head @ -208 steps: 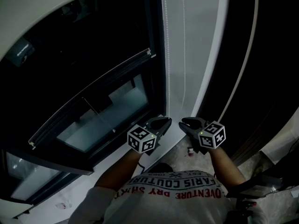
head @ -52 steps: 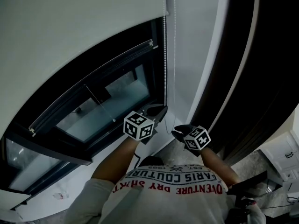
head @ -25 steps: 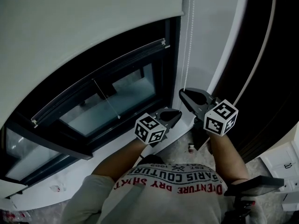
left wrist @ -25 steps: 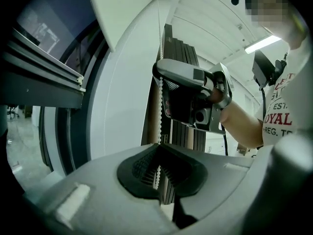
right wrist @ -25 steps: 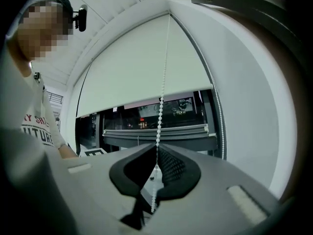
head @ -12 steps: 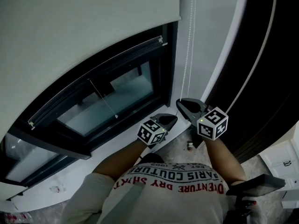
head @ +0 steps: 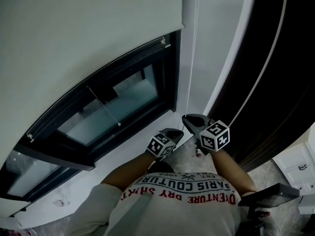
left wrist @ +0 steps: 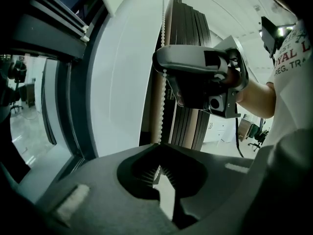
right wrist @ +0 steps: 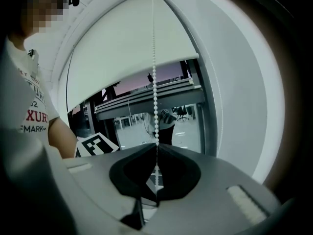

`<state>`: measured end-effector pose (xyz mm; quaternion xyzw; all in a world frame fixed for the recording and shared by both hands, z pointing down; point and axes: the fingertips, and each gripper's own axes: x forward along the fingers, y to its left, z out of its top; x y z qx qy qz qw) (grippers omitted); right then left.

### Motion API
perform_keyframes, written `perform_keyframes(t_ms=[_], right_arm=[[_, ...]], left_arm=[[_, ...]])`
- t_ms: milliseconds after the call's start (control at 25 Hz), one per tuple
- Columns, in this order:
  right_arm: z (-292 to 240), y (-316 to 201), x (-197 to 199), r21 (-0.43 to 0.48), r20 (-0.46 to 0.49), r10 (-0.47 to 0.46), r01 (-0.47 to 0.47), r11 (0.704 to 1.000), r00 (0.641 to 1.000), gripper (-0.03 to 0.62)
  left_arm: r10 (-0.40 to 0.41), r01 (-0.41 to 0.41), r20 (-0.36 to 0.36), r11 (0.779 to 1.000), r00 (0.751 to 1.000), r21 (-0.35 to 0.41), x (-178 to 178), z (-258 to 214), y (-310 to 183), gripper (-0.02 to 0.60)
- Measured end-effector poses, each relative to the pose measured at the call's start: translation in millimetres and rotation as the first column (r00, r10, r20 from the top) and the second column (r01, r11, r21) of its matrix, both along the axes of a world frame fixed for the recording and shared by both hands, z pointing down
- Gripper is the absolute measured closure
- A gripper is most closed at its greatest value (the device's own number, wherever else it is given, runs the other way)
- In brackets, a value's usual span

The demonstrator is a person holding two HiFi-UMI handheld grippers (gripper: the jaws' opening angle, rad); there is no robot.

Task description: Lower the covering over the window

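Blind [head: 88,38] covered upper part of window [head: 120,104] — lower panes bare. Bead chain [head: 193,48] hung down along right side of frame. Left gripper [head: 174,132] low on chain, jaws pinched together on beads. Right gripper [head: 189,120] just beside it, slightly higher — jaws likewise clamped on chain.

Light dim | window [head: 123,100] dark-framed, glass pale | sill [head: 74,186] white, below it | wall [head: 216,43] white strip right of window | panel [head: 275,82] dark, right of wall | floor [head: 275,173] grey, speckled | cabinet [head: 298,163] white, far right
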<state>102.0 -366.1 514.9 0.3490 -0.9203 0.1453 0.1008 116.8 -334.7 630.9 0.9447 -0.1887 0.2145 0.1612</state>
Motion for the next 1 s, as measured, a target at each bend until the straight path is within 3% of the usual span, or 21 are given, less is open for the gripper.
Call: perform_keyframes(t_ms=[320,480,640,760,1000], right_arm=[[43.8,10.1,0.5,-0.086,-0.059,-0.01,0.005,0.996,0.998,0.583],[67.5,17.7,-2.6,-0.139,-0.066,-0.02,0.011,0.99,0.998,0.583],[71.5,16.9,-0.2,-0.144,-0.052,-0.01,0.003,0.99,0.999,0.583],[71.7,14.2,3.2,-0.142,-0.051,-0.002,-0.005,0.99,0.999,0.583],[72.2,12.7,9.3,-0.139,-0.032,0.02,-0.025,0.99,0.999,0.583]], left_arm=[[0.042,-0.032,0.117,0.996,0.992,-0.089,-7.1,41.8,8.8,0.575],[0.067,-0.049,0.132,0.99,0.989,-0.133,-13.2,61.7,24.3,0.574],[0.065,-0.051,0.13,0.993,0.989,-0.107,-14.5,64.3,27.9,0.57],[0.054,-0.041,0.161,0.996,0.986,-0.085,-22.2,63.9,21.9,0.511],[0.018,-0.017,0.046,1.0,0.999,-0.025,-27.6,8.2,-2.9,0.502]])
